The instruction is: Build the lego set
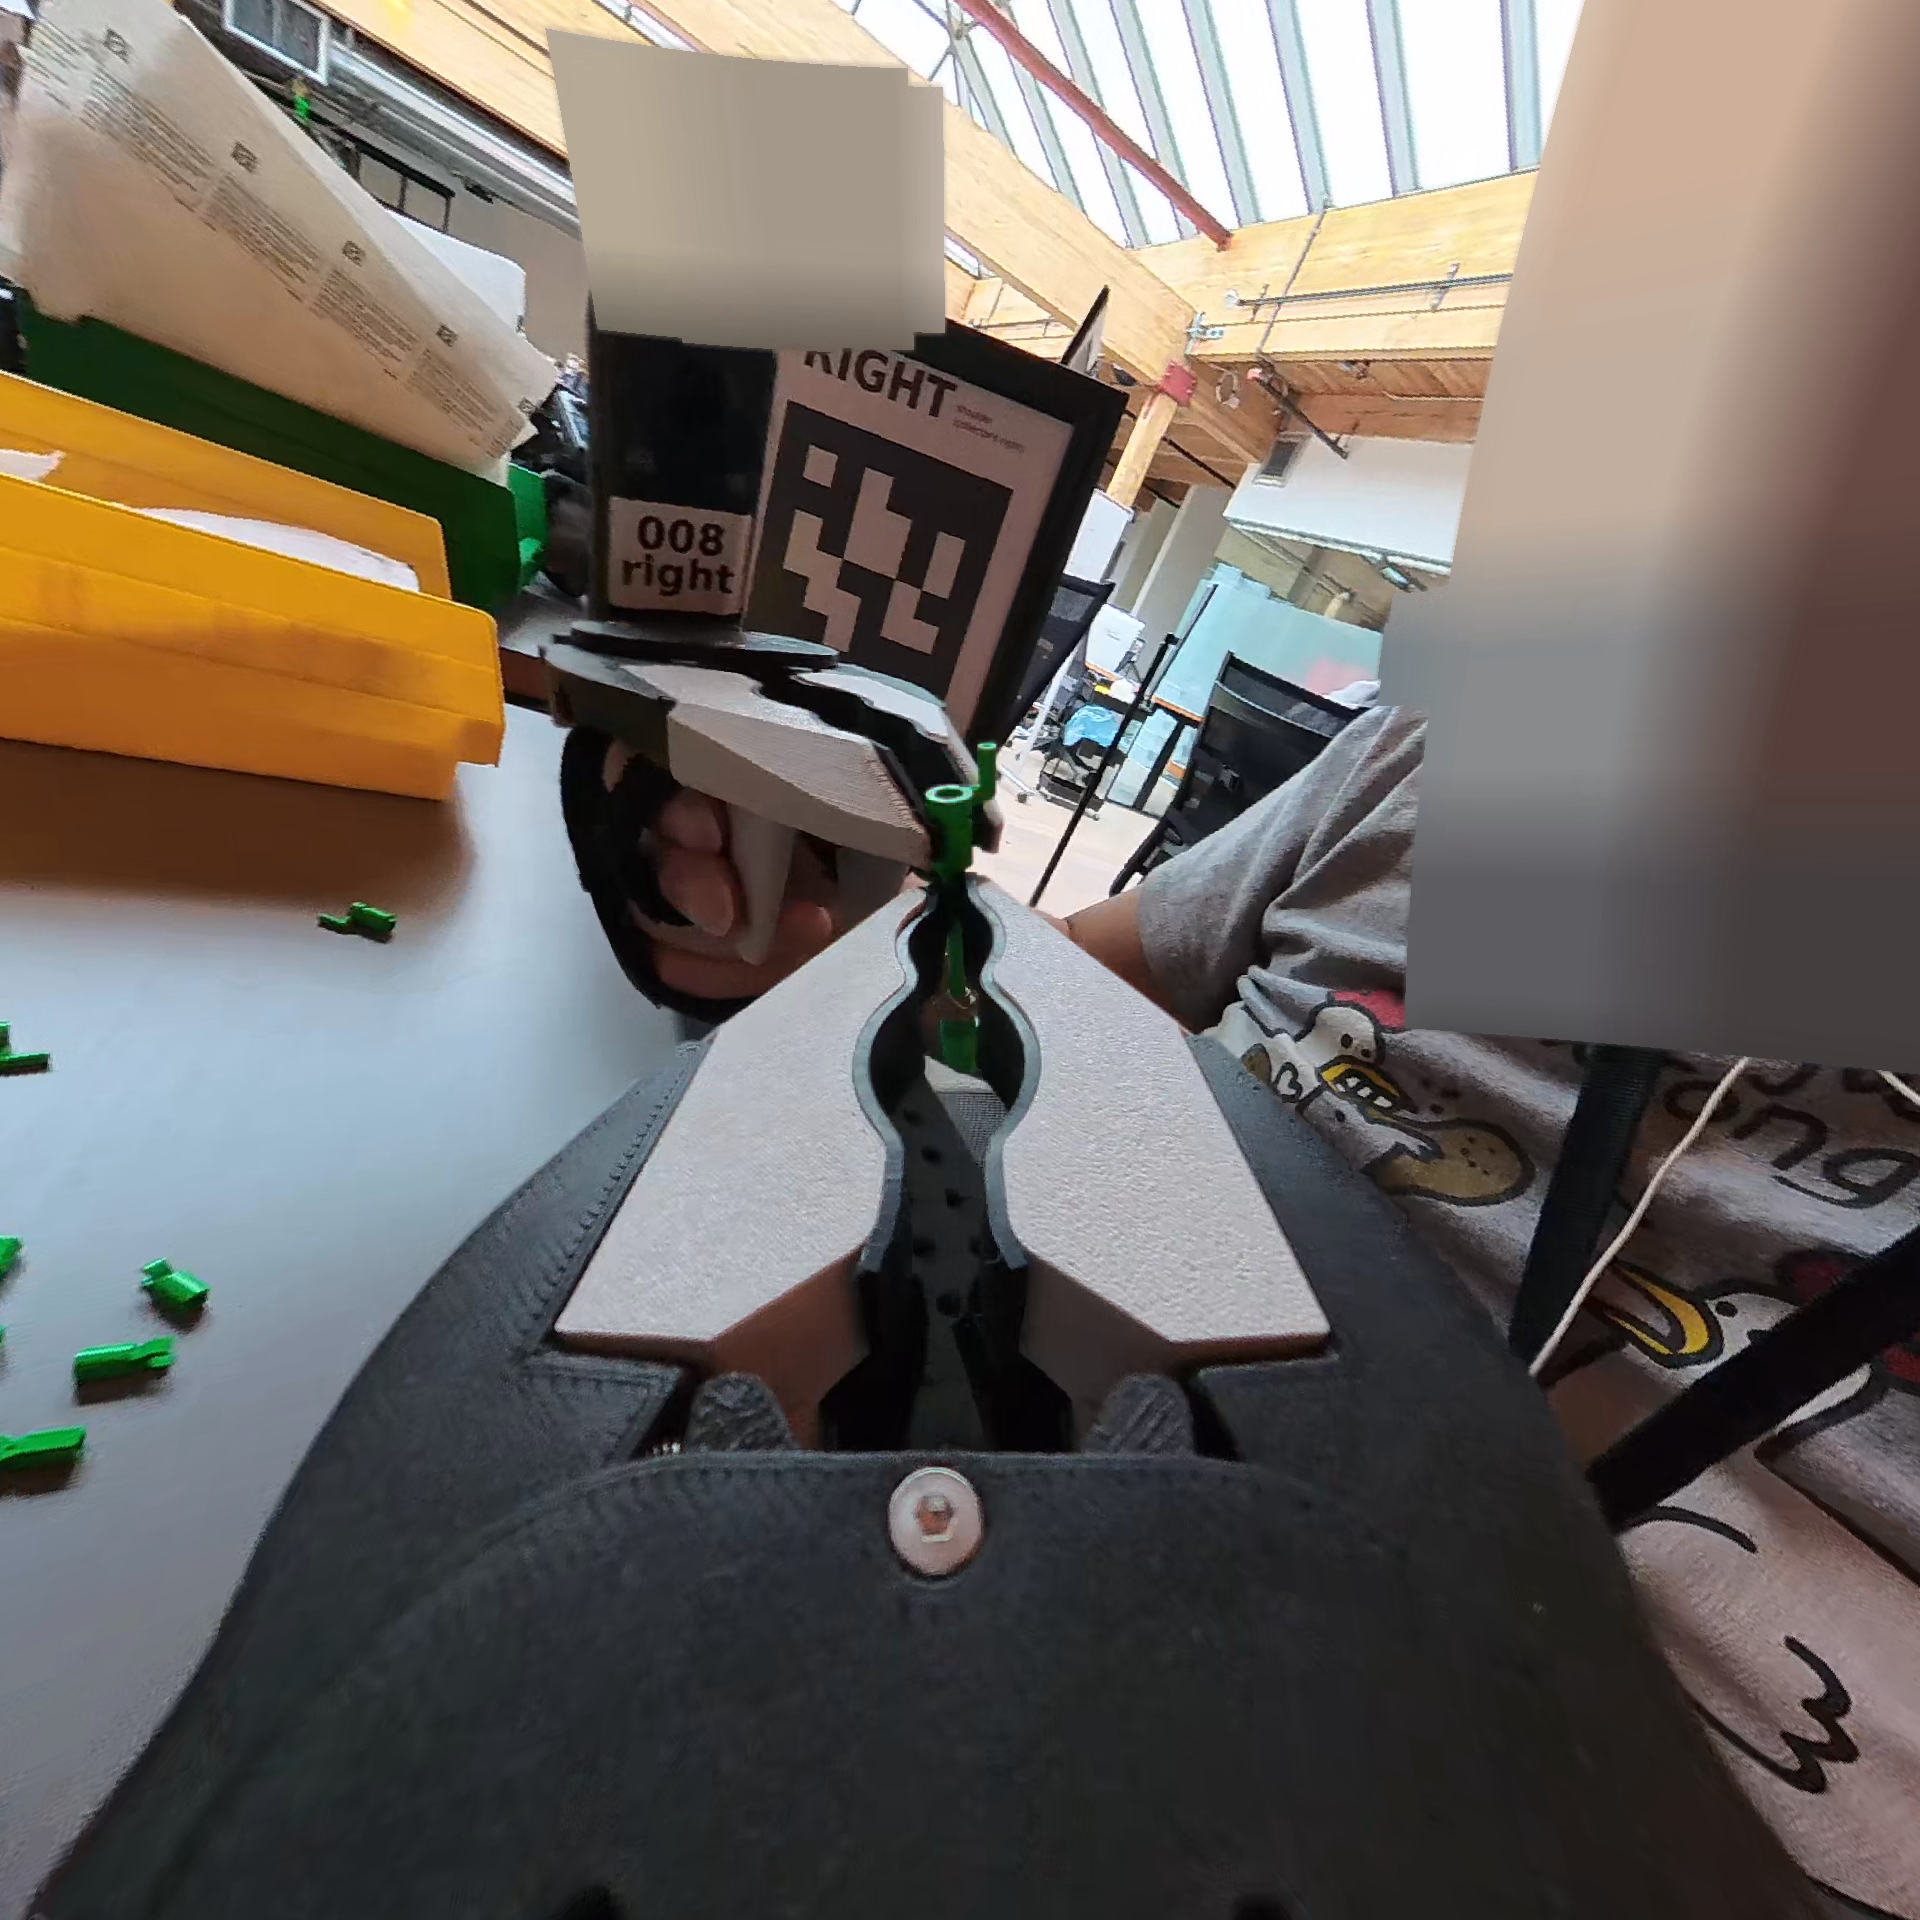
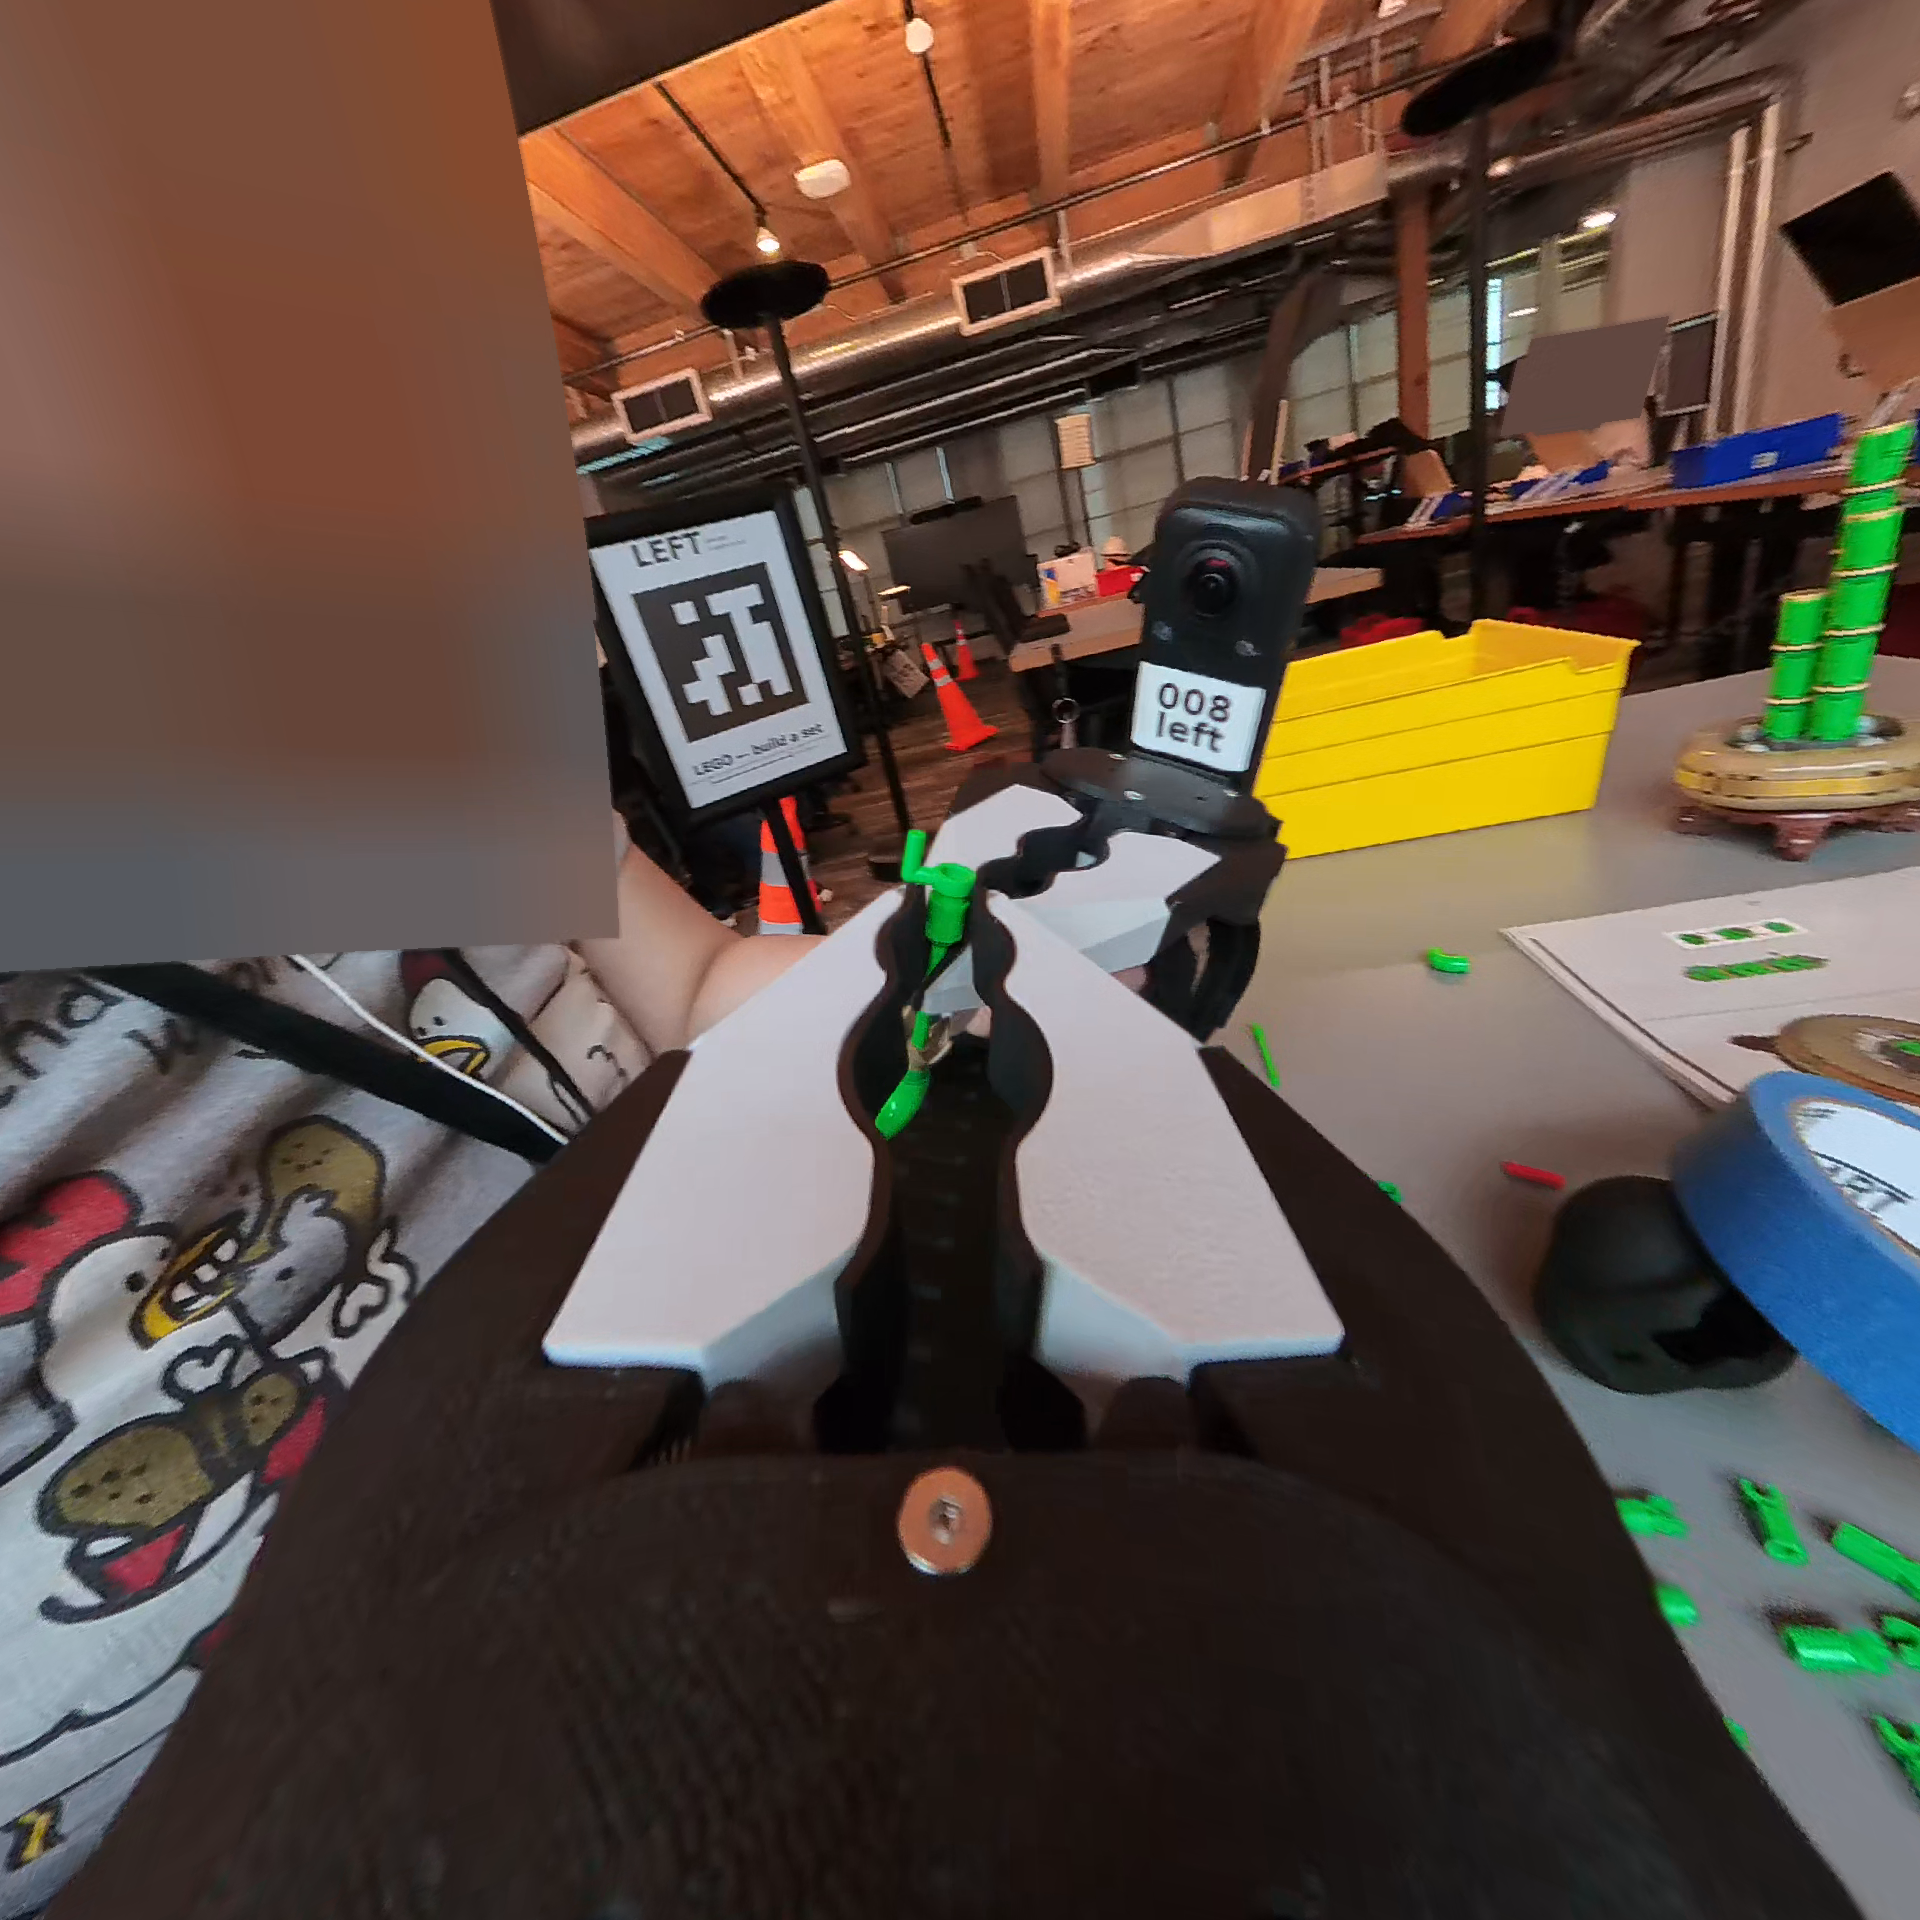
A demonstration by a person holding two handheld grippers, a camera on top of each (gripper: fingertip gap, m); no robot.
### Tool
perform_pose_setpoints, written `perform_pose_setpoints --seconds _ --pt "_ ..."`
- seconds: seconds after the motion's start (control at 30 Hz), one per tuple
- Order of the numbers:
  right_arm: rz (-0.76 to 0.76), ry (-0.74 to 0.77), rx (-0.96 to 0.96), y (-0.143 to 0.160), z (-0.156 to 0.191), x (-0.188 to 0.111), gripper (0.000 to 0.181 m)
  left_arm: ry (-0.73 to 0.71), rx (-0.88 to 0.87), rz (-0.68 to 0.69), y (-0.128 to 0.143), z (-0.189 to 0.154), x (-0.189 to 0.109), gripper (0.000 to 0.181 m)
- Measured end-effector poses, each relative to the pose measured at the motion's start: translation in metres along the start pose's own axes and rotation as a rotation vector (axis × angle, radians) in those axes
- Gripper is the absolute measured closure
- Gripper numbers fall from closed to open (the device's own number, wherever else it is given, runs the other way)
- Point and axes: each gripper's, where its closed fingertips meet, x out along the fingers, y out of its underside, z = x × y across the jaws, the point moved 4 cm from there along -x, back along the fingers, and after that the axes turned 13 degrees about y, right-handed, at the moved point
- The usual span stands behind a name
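Observation:
My left gripper (image 1: 951, 902) is shut on a thin green lego stem piece (image 1: 948, 821), which sticks up past its tips and runs back into the hollow between its fingers. My right gripper (image 2: 940, 925) is shut on the same green stem (image 2: 943, 899), whose lower end with a gold ring hangs between its fingers. The two grippers meet tip to tip above the table's near edge, close to the person's shirt. The right gripper also shows in the left wrist view (image 1: 940, 831), and the left gripper in the right wrist view (image 2: 992, 883). A green bamboo build (image 2: 1839, 644) stands on a round tan base (image 2: 1787, 764) at the far right.
Loose green pieces lie on the grey table (image 1: 125, 1361) (image 2: 1829, 1647). Yellow bins (image 1: 239, 644) (image 2: 1455, 727) stand at the back. An instruction booklet (image 2: 1662, 966), a blue tape roll (image 2: 1797, 1236), a black rounded object (image 2: 1642, 1309) and a small red piece (image 2: 1532, 1174) lie to the right. My two grippers' fingertips are within a few centimetres of each other.

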Motion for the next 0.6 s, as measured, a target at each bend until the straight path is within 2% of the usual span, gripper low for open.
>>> perform_pose_setpoints --seconds 0.1,0.6 --pt "-0.001 -0.044 0.037 0.000 0.003 0.000 0.176 0.013 0.002 0.004 0.000 -0.002 0.002 0.181" --pt "0.006 0.102 0.000 0.005 -0.010 -0.003 0.177 -0.136 0.022 0.027 0.002 0.011 -0.006 0.181"
